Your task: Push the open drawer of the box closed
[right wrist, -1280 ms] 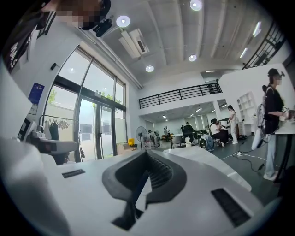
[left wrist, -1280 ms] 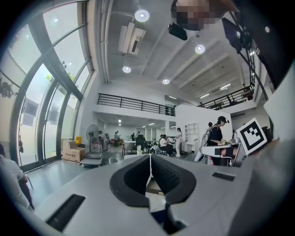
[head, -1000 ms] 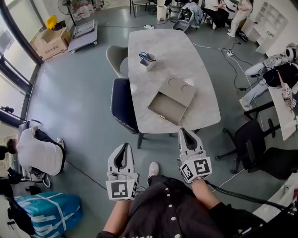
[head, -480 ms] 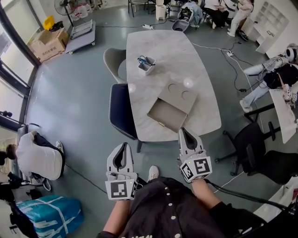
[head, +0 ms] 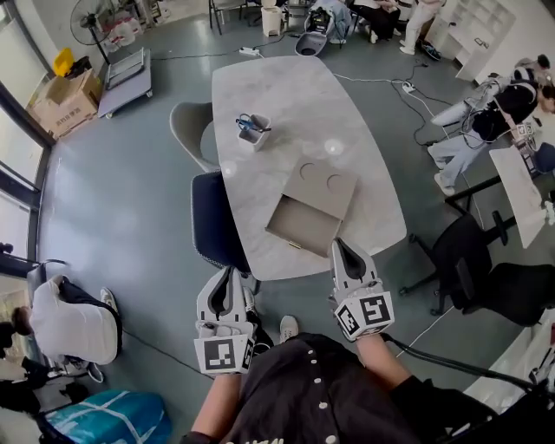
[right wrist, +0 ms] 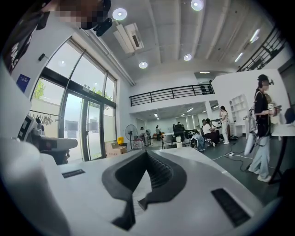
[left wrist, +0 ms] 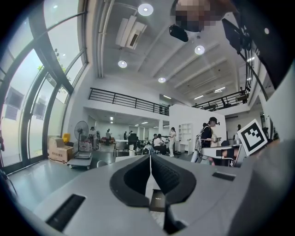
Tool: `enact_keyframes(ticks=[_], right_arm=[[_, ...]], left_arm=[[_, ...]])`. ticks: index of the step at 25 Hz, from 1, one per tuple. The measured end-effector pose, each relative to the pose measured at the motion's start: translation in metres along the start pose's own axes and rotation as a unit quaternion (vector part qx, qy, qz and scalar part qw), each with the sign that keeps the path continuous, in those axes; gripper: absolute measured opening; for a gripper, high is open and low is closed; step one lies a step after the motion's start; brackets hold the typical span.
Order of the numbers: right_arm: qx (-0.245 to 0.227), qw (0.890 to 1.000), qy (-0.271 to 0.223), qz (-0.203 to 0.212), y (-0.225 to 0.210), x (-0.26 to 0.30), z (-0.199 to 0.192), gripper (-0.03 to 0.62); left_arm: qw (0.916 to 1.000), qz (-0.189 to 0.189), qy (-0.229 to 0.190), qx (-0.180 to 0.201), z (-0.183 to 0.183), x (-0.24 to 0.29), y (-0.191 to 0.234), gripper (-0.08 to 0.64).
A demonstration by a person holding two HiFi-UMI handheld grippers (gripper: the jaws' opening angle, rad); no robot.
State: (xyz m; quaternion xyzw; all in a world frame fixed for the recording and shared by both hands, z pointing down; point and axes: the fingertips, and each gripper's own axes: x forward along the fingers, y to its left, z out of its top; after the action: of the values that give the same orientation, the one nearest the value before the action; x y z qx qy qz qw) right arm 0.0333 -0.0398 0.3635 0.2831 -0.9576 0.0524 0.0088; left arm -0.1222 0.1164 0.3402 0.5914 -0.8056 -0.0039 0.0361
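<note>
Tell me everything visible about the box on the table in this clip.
The box is flat and grey-beige, with two round marks on top. Its drawer is pulled out toward the person and looks empty. The box lies askew by the near edge of the table; nothing else touches it.

This is a big open-plan office or lab hall, two storeys high. Tall glass windows (left wrist: 27, 92) run from floor to ceiling along one side. A railed balcony (left wrist: 124, 100) crosses the far wall, under round ceiling lights (left wrist: 146, 9) and an air-conditioning unit (left wrist: 127, 32). The floor (head: 130, 199) is plain grey, with a power strip (head: 407, 87) and its lead lying on it. A long, pale marble-look surface (head: 286, 87) stands in the middle, with chairs (head: 212, 221) beside it and a pen pot (head: 253, 130) on top. Around the edges are cardboard boxes (head: 61, 100), a flat trolley (head: 126, 74), a standing fan (head: 87, 13), white shelves (head: 473, 30) and a black office chair (head: 473, 260). A group of people (left wrist: 159, 140) sits at the far end.
</note>
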Motion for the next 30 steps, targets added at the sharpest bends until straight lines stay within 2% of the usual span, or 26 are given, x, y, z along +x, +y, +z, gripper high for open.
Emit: enact_keyframes(ticks=[10,15,23,30], right_arm=[[0.01,0.997,-0.002,-0.077,-0.02,0.045,0.004,-0.003],[0.025,0.993,0.001,-0.116,-0.033,0.049,-0.003,-0.003],[0.044,0.976,0.012,-0.211,-0.064,0.018,-0.017,-0.003],[0.066,0.959,0.028,-0.273,-0.079,-0.011,-0.036,-0.003]], left_arm=[[0.997,-0.076,0.009,0.004,0.005,0.074,0.027,0.018],[0.993,-0.116,0.022,0.003,-0.003,0.1,0.023,0.018],[0.9781,-0.203,0.044,0.001,-0.017,0.138,-0.009,0.018],[0.9624,-0.264,0.066,0.0,-0.031,0.159,-0.039,0.018]])
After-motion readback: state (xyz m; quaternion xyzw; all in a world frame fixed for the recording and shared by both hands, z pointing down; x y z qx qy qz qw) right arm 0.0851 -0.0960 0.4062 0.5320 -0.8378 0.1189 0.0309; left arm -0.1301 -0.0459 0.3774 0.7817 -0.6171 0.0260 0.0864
